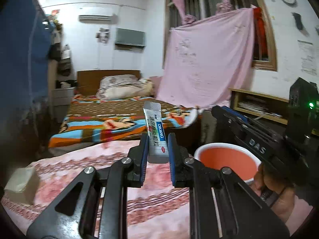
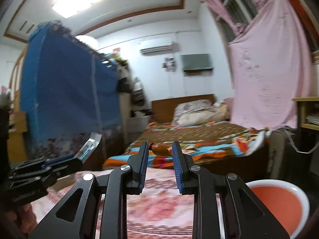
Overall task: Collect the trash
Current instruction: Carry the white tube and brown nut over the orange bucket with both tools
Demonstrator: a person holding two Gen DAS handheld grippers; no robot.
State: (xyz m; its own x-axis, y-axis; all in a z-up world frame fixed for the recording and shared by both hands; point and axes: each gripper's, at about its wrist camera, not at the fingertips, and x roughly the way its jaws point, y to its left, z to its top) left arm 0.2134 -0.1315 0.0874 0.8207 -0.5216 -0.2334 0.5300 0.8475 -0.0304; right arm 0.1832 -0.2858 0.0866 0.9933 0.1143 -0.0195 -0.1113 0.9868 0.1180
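Note:
My left gripper [image 1: 158, 139] is shut on a grey and white medicine sachet [image 1: 155, 133] marked DIKANG and holds it upright above the pink patterned cloth [image 1: 155, 203]. The same sachet shows in the right wrist view [image 2: 88, 149] at the left, in the left gripper [image 2: 59, 164]. My right gripper [image 2: 160, 149] is shut on a small brown crumpled wrapper [image 2: 160, 150] held between its tips. A bowl with a white rim and orange inside [image 1: 227, 162] stands just right of the left gripper; it also shows low right in the right wrist view [image 2: 279, 203].
A beige tissue block [image 1: 22, 185] lies at the cloth's left edge. The right gripper's body [image 1: 259, 139] is close on the right. Beyond the table are a bed [image 1: 111, 119], a hanging pink sheet [image 1: 209, 59], a wooden shelf [image 1: 259, 105] and a blue wardrobe [image 2: 65, 99].

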